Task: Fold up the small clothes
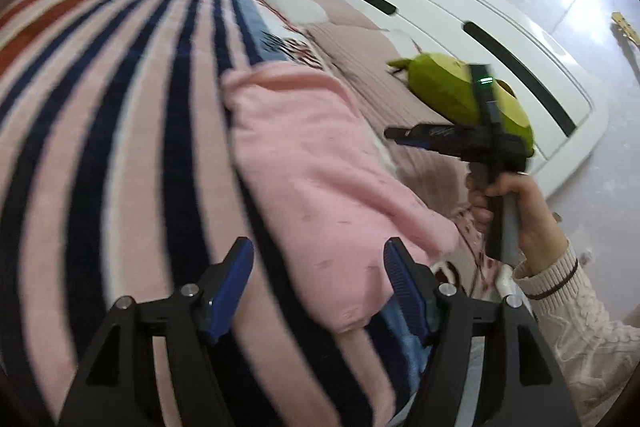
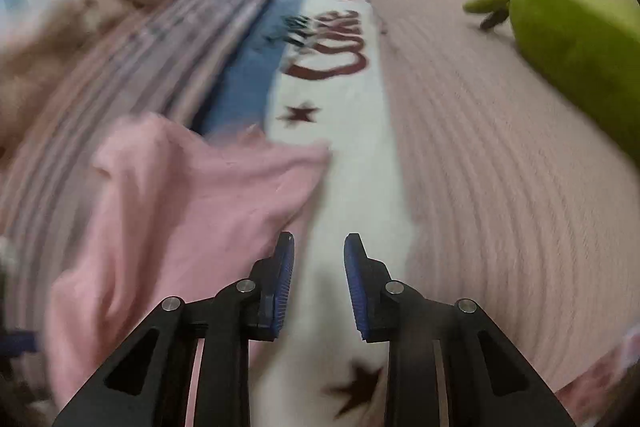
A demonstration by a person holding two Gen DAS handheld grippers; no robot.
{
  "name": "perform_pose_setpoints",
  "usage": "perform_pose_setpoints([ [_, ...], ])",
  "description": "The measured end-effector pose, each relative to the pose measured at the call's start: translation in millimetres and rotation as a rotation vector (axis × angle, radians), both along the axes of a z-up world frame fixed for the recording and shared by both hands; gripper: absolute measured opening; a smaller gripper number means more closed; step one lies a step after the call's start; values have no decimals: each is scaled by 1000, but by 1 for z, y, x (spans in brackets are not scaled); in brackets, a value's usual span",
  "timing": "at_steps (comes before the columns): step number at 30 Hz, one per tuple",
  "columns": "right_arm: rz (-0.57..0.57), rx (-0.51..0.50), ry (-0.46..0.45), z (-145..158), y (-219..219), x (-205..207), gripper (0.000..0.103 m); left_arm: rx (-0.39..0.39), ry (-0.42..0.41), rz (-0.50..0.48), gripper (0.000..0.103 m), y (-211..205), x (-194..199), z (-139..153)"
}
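A soft pink knit garment (image 1: 316, 183) lies on the bed, partly over a blanket of navy, pink and rust stripes (image 1: 112, 115) and partly over a white fleece throw printed with dark red stars (image 2: 340, 167). In the left wrist view it looks doubled over into a rough long rectangle running from about 11 o'clock down to 5 o'clock, with one narrow end near the left gripper (image 1: 318, 285). Its edges are uneven and the right wrist view shows loose wrinkles, so I judge the folding is under way but not finished: at least one more fold and some squaring up seem to remain.

The left gripper's jaws stand wide apart, the garment's near end lying between them but no pad pressing on it. The right gripper (image 2: 319, 285), seen from the left wrist view at 3 o'clock in a hand (image 1: 516, 203) with a cream knit sleeve (image 1: 568, 303), is raised clear of the cloth; its jaws are narrowed with a gap and nothing between them.

Dark red script on the white throw at 12 o'clock in the right wrist view is too blurred to read with certainty. A lime green plush toy (image 2: 576, 55) sits at 2 o'clock on the pale pink ribbed bedspread (image 2: 500, 155). No brand or label shows on the garment.
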State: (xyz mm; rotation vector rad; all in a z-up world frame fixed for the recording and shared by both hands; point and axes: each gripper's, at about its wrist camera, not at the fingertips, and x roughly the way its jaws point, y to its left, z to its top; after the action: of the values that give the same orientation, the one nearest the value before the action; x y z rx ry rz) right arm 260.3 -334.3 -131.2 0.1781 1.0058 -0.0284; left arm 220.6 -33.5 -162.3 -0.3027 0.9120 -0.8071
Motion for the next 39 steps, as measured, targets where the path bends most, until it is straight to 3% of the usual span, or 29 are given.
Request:
perform_pose_setpoints([
  [4,169,166,-41,17,21,-36,47,10,33,-15,64,-15,6,-10],
  [8,286,288,25,1,55,-31,47,13,30,-12,64,-16,3,-7],
  [11,340,267,29,-10,79,-15,49,30,25,4,64,-8,-2,-6],
  [12,347,274,40,-13,84,-12,48,33,27,13,64,-5,-3,-6],
  [14,370,271,51,-18,93,-3,25,31,36,28,64,3,-6,-6],
  [15,374,226,41,-17,96,-8,10,28,41,29,64,5,-7,-7],
  [17,361,167,3,-11,93,-15,9,23,47,28,64,6,-9,-8],
  [23,265,130,-85,11,54,-55,8,-19,51,-29,65,-7,-8,-8],
  [30,175,155,18,-18,13,-70,9,-39,60,-121,67,-42,-8,-10],
  [33,195,155,36,-10,12,-63,19,-23,58,-124,67,-45,-8,-11],
  [37,179,147,-95,30,8,-49,55,-34,70,-113,67,-40,-6,-14],
  [39,183,151,-115,41,11,-27,65,-33,77,-109,67,-40,-6,-14],
])
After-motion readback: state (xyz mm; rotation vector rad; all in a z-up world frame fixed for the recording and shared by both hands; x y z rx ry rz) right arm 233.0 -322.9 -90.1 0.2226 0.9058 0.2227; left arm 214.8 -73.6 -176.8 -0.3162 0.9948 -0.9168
